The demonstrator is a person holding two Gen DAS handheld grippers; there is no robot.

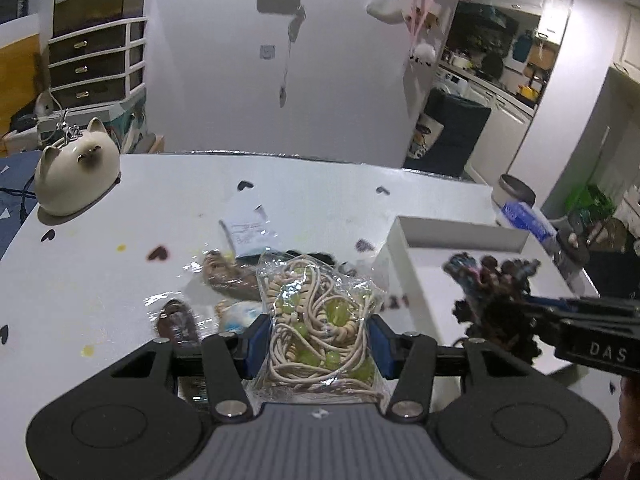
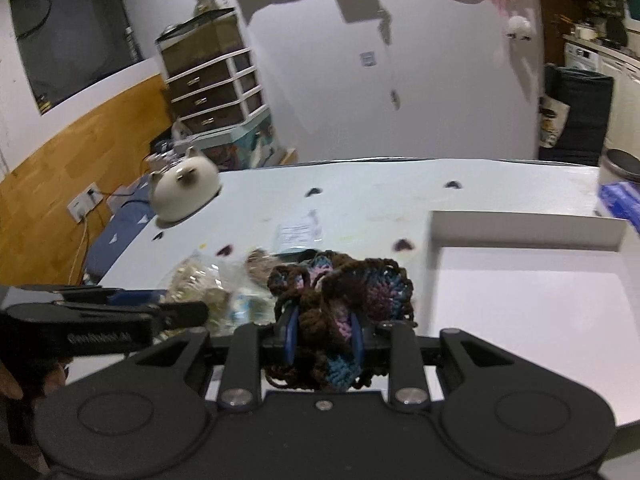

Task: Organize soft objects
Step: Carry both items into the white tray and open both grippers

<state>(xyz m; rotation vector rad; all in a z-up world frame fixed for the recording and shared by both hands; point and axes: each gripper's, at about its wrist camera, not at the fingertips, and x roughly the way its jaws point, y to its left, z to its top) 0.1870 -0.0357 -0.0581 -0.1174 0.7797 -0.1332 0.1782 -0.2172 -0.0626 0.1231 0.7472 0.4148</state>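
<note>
Legibly, "DAS" marks the right claw gripping crochet; left claw grips a cord bag.

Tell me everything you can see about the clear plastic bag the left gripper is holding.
The clear plastic bag is crinkly and see-through, stuffed with tangled cream cord, small pale disc beads and round yellow-green beads. The left gripper is shut on it, blue pads pressing its two sides, so it stands upright between them, above the white table. Other wrapped items lie on the table behind it.
</note>
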